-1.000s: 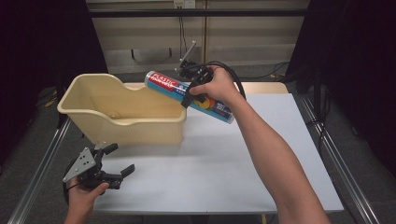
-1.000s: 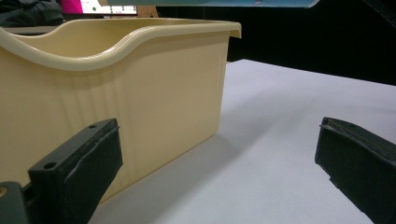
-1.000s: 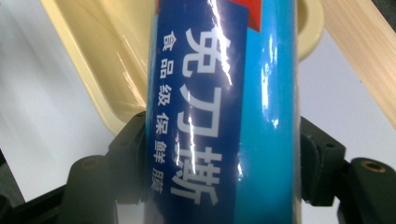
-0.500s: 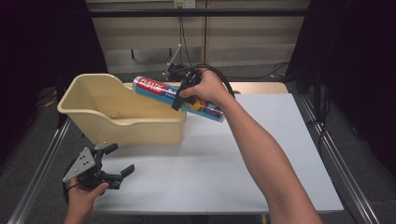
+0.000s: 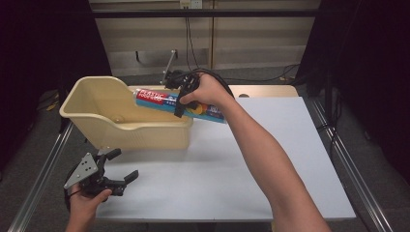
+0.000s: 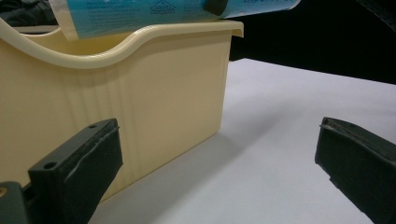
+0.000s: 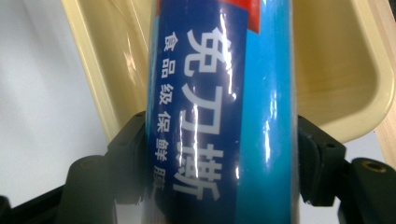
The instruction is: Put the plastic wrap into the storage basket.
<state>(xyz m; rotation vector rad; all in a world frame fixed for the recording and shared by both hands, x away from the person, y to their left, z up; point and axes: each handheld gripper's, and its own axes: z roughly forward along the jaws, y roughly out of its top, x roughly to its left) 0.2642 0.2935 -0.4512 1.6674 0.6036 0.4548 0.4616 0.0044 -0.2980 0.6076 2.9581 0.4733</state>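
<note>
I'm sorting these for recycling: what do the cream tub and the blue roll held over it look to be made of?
The tub looks like moulded plastic, cream with a soft sheen: its wall is ribbed and its rim rolled and smooth. The roll seems wrapped in glossy printed film, since light streaks run down its blue label and a clear end sticks out; what is inside cannot be told. The right gripper clamps it.

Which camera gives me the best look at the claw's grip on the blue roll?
The right gripper view: the right claw clamps the blue roll from both sides. In the high view the hand partly hides the grip; the left gripper view catches the roll's underside above the beige tub.
</note>
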